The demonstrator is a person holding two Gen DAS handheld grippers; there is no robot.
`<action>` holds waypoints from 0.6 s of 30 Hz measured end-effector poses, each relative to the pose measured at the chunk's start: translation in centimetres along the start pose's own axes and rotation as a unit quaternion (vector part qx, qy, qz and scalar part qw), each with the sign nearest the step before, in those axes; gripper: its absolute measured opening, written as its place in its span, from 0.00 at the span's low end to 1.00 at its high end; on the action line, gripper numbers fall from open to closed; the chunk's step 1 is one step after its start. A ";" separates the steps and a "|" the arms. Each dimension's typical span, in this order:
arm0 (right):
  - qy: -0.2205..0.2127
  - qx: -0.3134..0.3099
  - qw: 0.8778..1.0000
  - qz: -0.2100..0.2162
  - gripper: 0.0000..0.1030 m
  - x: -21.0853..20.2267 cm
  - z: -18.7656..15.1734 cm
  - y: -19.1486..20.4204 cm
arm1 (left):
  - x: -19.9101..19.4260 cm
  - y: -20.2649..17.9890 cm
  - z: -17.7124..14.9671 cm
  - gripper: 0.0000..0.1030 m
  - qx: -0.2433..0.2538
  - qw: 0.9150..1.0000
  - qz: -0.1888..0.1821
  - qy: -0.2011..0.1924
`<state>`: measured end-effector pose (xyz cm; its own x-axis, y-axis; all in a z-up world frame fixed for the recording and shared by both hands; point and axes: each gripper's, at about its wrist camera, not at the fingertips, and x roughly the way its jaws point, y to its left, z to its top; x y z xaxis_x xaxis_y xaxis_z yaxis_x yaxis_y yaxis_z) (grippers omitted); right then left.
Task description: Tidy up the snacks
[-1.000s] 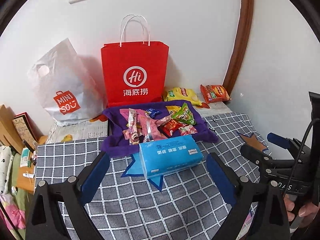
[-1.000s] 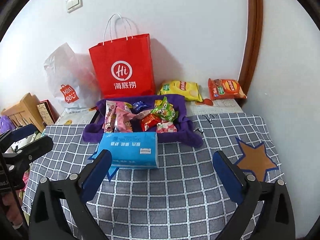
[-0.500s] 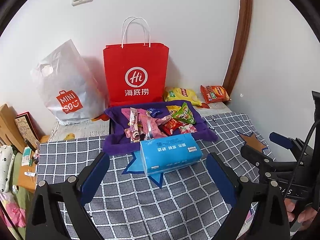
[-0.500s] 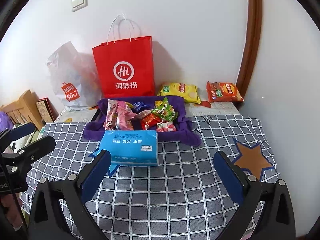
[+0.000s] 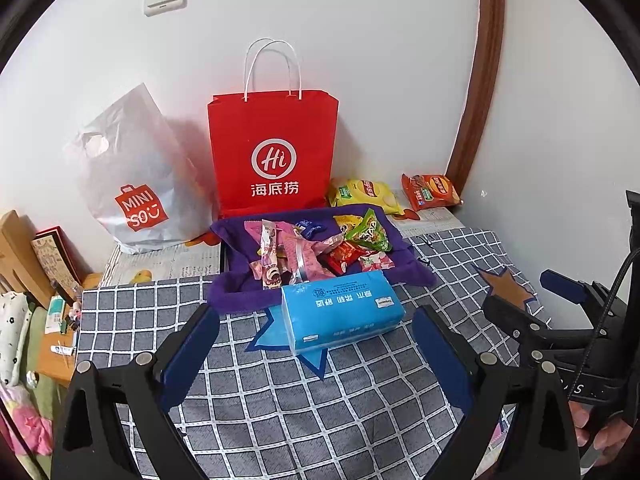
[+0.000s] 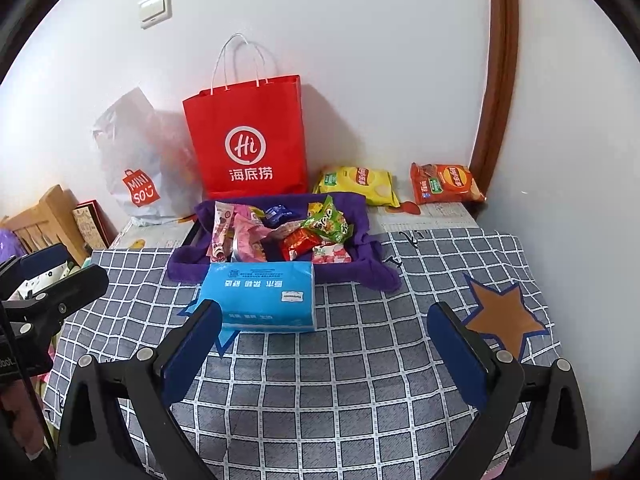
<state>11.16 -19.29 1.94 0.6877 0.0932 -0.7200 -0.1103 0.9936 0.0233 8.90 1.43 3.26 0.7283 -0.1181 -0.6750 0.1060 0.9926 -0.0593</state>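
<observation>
A purple cloth tray (image 5: 240, 296) (image 6: 372, 236) holds several small snack packets, pink (image 5: 272, 256), green (image 5: 366, 234) (image 6: 326, 224) and red (image 6: 298, 244). A yellow chip bag (image 5: 364, 194) (image 6: 358, 184) and an orange chip bag (image 5: 430, 190) (image 6: 444, 184) lie behind it by the wall. A blue tissue pack (image 5: 340, 310) (image 6: 264, 296) lies in front of the tray. My left gripper (image 5: 316, 344) is open and empty, just short of the tissue pack. My right gripper (image 6: 326, 338) is open and empty, over the checked cloth.
A red paper bag (image 5: 274, 152) (image 6: 246, 140) and a white plastic bag (image 5: 132, 176) (image 6: 136, 160) stand against the wall. The checked cloth (image 5: 280, 400) (image 6: 340, 380) covers the table. Clutter and a wooden frame (image 5: 16, 256) lie past the left edge.
Both grippers have pulled back and risen slightly; the scene sits a little lower and farther in both views. Nothing on the table has moved.
</observation>
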 end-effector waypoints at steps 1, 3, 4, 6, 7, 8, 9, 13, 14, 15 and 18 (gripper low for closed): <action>0.000 0.000 1.000 0.000 0.98 0.0 0.0 0.0 | 0.0 0.0 0.0 0.95 0.001 1.000 0.000 0.000; -0.001 -0.001 1.000 0.002 0.98 0.0 0.0 0.0 | 0.0 0.0 0.0 0.95 0.000 1.000 0.000 0.000; -0.002 -0.001 1.000 0.002 0.98 0.0 0.0 0.1 | 0.0 0.0 0.0 0.95 0.000 1.000 0.000 0.000; -0.002 -0.003 1.000 0.003 0.98 0.0 0.0 0.2 | 0.0 0.0 0.0 0.95 0.000 1.000 0.000 0.000; -0.002 -0.004 1.000 0.003 0.98 0.0 0.1 0.3 | 0.0 0.0 0.0 0.95 0.000 1.000 -0.001 0.000; -0.003 -0.004 1.000 0.003 0.98 0.0 0.1 0.3 | 0.0 0.0 0.0 0.95 0.000 1.000 -0.001 0.000; -0.003 -0.004 1.000 0.003 0.98 0.0 0.1 0.3 | 0.0 0.0 0.0 0.95 0.000 1.000 0.000 0.000; -0.003 -0.003 1.000 0.005 0.98 0.0 0.1 0.4 | 0.0 -0.1 0.0 0.95 0.000 1.000 0.000 0.000; -0.003 -0.003 1.000 0.005 0.98 0.0 0.1 0.4 | 0.0 0.0 0.0 0.95 0.000 1.000 0.000 0.000; -0.003 -0.003 1.000 0.005 0.98 0.0 0.1 0.4 | 0.0 -0.1 0.0 0.95 0.000 1.000 0.000 0.000; -0.004 -0.005 1.000 0.006 0.98 -0.1 0.1 0.5 | 0.0 -0.1 0.0 0.95 0.000 1.000 -0.001 0.001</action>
<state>11.15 -18.83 2.10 0.6923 0.1052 -0.7139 -0.1256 0.9918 0.0244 8.94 1.37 3.25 0.7274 -0.1193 -0.6757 0.1067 0.9925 -0.0604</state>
